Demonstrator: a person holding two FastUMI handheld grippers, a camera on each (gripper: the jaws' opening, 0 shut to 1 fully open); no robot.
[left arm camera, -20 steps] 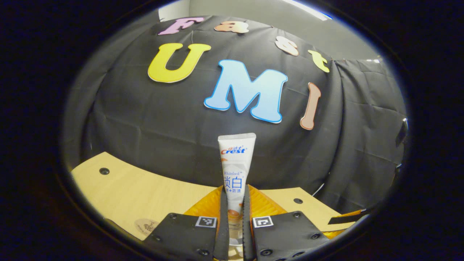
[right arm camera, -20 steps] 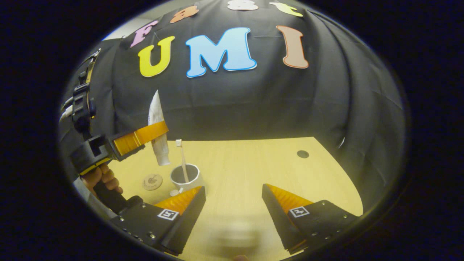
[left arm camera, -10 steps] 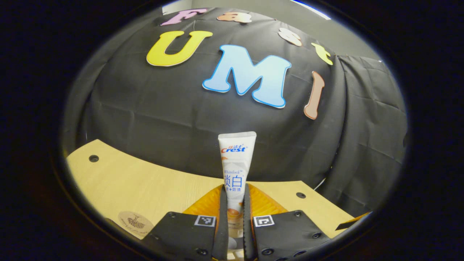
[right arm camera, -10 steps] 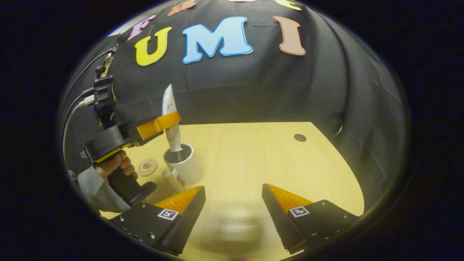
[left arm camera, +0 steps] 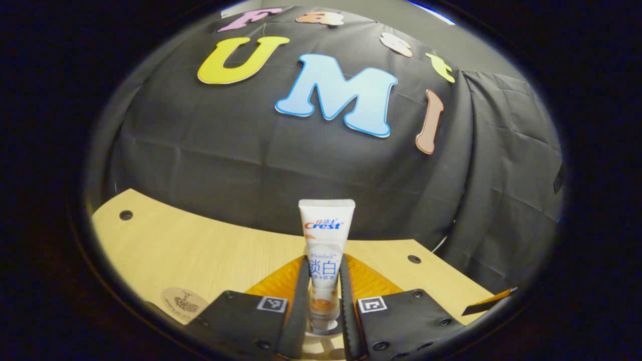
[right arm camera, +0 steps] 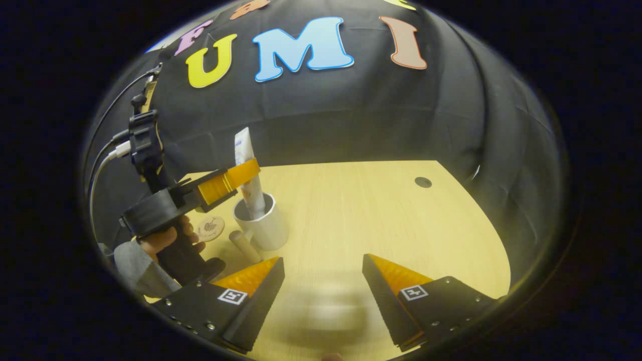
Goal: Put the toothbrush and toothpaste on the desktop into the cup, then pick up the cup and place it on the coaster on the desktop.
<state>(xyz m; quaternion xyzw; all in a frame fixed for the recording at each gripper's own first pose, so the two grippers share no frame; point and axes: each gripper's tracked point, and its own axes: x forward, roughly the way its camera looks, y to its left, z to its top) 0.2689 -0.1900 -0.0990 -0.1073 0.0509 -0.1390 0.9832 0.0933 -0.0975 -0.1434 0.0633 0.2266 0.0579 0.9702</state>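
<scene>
The white toothpaste tube (left arm camera: 326, 240) stands upright, cap down, between the fingers of my left gripper (left arm camera: 325, 263). Those fingers sit slightly apart and flank it loosely. In the right gripper view the tube (right arm camera: 244, 150) has its lower end inside the white cup (right arm camera: 268, 235), with the left gripper (right arm camera: 246, 176) around its middle just above the rim. The tube and fingers hide the toothbrush. The round brown coaster (right arm camera: 209, 228) lies just left of the cup, and shows as the coaster (left arm camera: 183, 303) at the lower left. My right gripper (right arm camera: 323, 260) hovers open and empty over the near table.
The light wooden table (right arm camera: 376, 210) has a dark hole (right arm camera: 423, 182) at the far right. A short pale cylinder (right arm camera: 244, 245) lies against the cup's near side. A hand (right arm camera: 170, 240) with a grey sleeve holds the left gripper. Black cloth walls close the back and sides.
The left gripper came down over the cup. The tube slid lower between its fingers, which parted a little. The right gripper stayed open in place.
</scene>
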